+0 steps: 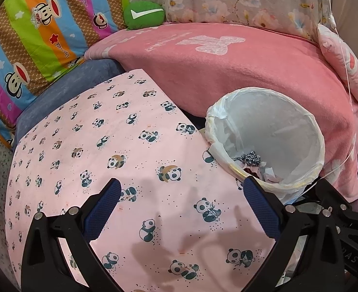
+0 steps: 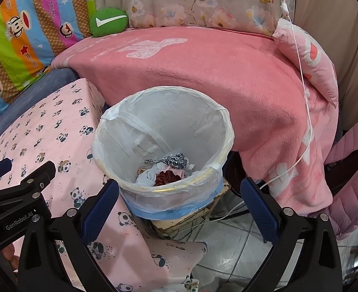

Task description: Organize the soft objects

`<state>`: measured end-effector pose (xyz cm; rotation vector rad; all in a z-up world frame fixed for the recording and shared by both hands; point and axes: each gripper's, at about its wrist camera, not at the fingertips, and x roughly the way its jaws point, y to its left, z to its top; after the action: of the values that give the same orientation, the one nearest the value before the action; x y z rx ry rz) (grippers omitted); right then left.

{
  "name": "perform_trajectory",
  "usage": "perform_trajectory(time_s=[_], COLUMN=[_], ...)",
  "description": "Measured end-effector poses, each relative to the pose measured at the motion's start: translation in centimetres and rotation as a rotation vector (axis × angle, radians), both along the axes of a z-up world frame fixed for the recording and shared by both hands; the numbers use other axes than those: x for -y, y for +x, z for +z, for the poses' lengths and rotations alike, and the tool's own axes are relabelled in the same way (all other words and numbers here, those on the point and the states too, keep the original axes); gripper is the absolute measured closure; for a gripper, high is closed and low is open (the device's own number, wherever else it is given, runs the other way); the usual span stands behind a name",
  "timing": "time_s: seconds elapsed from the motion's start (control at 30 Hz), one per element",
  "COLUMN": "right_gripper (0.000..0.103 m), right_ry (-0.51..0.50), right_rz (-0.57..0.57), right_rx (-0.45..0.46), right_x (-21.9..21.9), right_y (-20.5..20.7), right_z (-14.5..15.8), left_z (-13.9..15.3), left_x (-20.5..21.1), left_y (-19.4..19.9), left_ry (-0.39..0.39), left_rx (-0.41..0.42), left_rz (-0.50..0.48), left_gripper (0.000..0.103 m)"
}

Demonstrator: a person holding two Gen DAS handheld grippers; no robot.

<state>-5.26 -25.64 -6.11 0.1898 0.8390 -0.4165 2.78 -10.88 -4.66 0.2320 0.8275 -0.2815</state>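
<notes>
— Where are the soft things?
— In the lined bin [image 2: 163,143] – a leopard-print scrap [image 2: 172,161], a dark red scrunchie [image 2: 165,178] and pale cloth lie at its bottom. It stands beside the panda-print sheet [image 1: 105,150], in front of the pink blanket [image 2: 203,73].
— And the fingers?
— The left gripper [image 1: 182,194] is spread wide over the sheet, holding nothing. The right gripper [image 2: 180,194] is released too – its fingers flank the bin's near rim.

Black-framed left tongs [image 1: 180,192], right tongs [image 2: 180,192], blue textured pads, silver screws
</notes>
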Motion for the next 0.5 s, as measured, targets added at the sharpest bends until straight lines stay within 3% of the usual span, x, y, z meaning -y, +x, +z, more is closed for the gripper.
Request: perform_trajectory(time_s=[0.5], right_gripper=[0.004], right_ry=[0.007], right_rz=[-0.009], right_rx=[-0.003], right_x=[0.18], right_y=[-0.04], right_z=[-0.22], left_z=[-0.17], left_x=[0.44], left_y=[-0.31], left_ry=[0.009], left_rx=[0.007], left_rz=[-0.010], left_gripper=[0.007])
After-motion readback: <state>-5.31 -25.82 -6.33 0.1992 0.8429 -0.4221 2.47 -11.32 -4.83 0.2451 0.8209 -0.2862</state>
